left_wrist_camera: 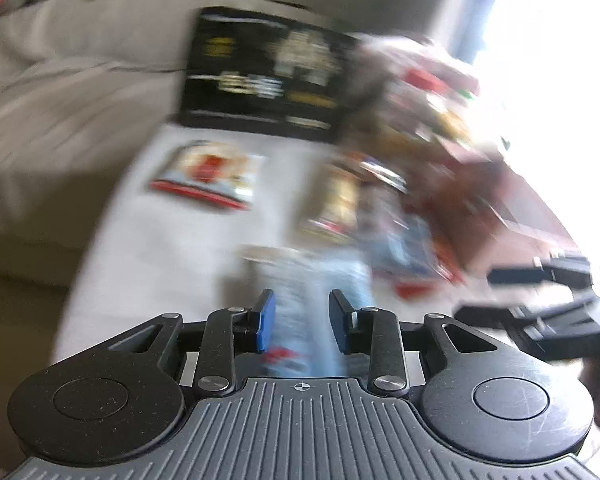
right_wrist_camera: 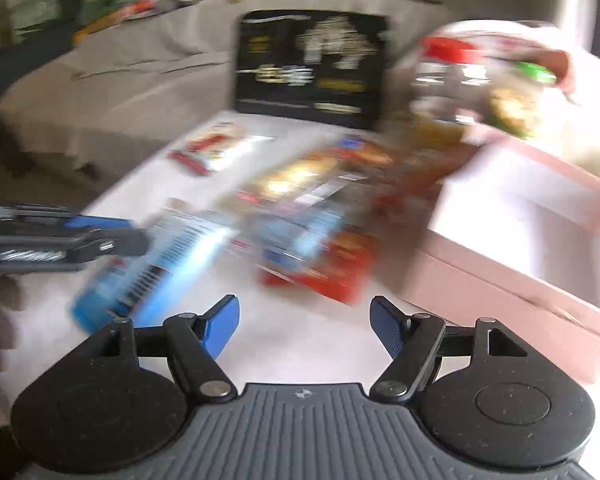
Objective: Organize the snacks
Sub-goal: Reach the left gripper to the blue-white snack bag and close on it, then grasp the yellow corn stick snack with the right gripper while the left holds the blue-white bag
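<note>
Blur limits detail. The blue snack packet [right_wrist_camera: 148, 264] lies on the white counter [right_wrist_camera: 300, 332], long axis running away from the left gripper [left_wrist_camera: 302, 326], whose narrowly parted fingers straddle its near end; whether they pinch it cannot be told. The right gripper [right_wrist_camera: 304, 328], fingers wide and empty, sits further off beside the pink box [right_wrist_camera: 512, 264].

No text could be read: print on the black box [right_wrist_camera: 310, 68] and snack packets [right_wrist_camera: 300, 216] was blurred.

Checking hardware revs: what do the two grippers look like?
Both match: left gripper and right gripper have blue-padded fingers on black linkage arms with silver pivot screws, round black side discs, and a ribbed grey base bearing a small crosshair mark. No cables visible.
</note>
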`<action>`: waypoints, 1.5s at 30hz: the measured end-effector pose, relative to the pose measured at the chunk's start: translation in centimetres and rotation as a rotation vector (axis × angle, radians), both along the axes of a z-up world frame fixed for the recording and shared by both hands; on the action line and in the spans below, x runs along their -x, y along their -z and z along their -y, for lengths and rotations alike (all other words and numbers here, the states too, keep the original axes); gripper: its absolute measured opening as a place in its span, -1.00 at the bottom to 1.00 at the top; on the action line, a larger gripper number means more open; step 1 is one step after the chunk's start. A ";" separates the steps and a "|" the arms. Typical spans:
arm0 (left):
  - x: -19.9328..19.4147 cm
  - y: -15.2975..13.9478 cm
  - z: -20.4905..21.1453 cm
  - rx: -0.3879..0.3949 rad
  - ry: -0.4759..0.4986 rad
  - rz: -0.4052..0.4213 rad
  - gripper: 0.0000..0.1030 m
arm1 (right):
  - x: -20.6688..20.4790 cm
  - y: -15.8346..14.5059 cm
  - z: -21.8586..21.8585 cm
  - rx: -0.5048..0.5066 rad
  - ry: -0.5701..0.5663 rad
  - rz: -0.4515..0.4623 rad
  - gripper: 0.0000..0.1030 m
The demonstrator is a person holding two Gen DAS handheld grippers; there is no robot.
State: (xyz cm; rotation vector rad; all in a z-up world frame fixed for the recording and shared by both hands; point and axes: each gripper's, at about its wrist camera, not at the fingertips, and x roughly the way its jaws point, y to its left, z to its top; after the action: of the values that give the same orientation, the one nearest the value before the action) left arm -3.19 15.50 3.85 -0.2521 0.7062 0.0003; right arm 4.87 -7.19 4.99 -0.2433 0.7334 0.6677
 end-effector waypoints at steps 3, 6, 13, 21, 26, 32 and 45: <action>-0.6 0.3 3.3 -0.119 0.062 -0.046 -0.34 | 0.5 1.1 2.3 0.018 0.097 0.044 0.43; -1.0 0.9 5.7 -0.230 0.092 -0.071 -0.12 | 0.2 2.4 4.0 0.014 0.159 0.031 0.44; -1.5 0.9 7.6 -0.204 0.170 -0.070 0.33 | 0.5 4.4 5.2 -0.025 0.188 0.030 0.51; -1.6 1.1 4.5 -0.231 0.013 -0.099 0.25 | 0.9 4.9 4.9 -0.009 0.219 0.075 0.75; -1.9 1.3 5.3 -0.227 0.076 -0.093 0.68 | 1.0 4.9 4.7 0.001 0.227 0.085 0.80; -1.1 1.0 4.3 -0.221 0.022 -0.066 0.53 | 1.0 5.0 4.7 0.000 0.235 0.084 0.84; -2.3 2.6 1.0 -0.096 -0.047 -0.035 0.71 | 0.2 4.8 5.0 0.024 0.182 -0.006 1.00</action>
State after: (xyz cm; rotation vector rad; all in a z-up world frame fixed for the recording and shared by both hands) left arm -0.92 14.48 1.24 -0.1768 0.7333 0.0834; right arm 4.70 -12.21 0.20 -0.1940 0.7597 0.4871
